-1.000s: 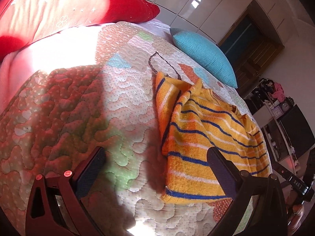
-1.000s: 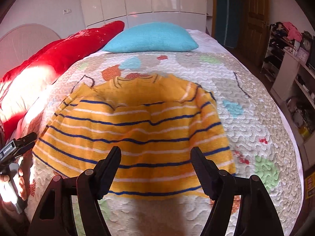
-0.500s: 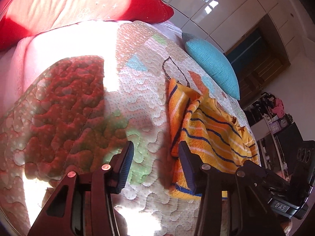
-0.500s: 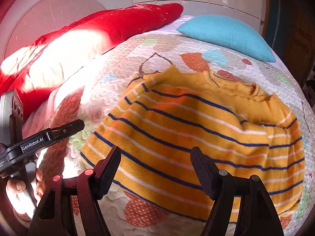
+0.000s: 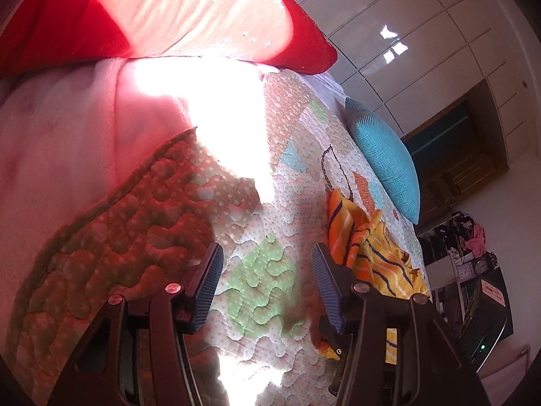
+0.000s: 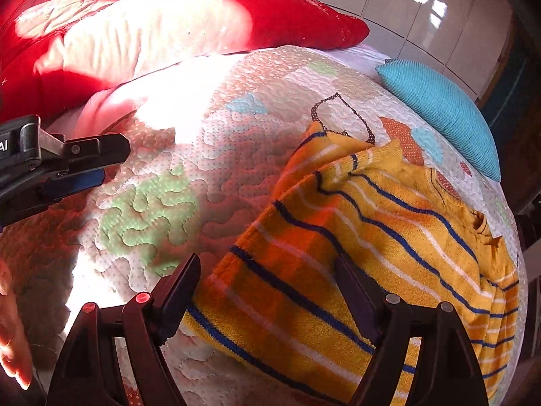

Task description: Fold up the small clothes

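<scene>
One striped sweater (image 6: pixel 372 237) lies on the quilt (image 6: pixel 209 169), its neck toward the blue pillow (image 6: pixel 439 108). Two grippers, left gripper (image 5: pixel 267 280) and right gripper (image 6: pixel 267 291), are both spread wide and hold nothing.

right claw (image 6: pixel 267 291): open | over striped sweater (image 6: pixel 389 237) | on quilt (image 6: pixel 209 169)

- sweater (image 6: pixel 378 237): yellow-orange, navy and white stripes
- quilt (image 6: pixel 209 155): white, dotted, with green, blue, orange patches
- pillow (image 6: pixel 439 108): teal, ribbed
- blanket (image 6: pixel 277 17): red
- left gripper pads (image 5: pixel 209 284): blue
</scene>
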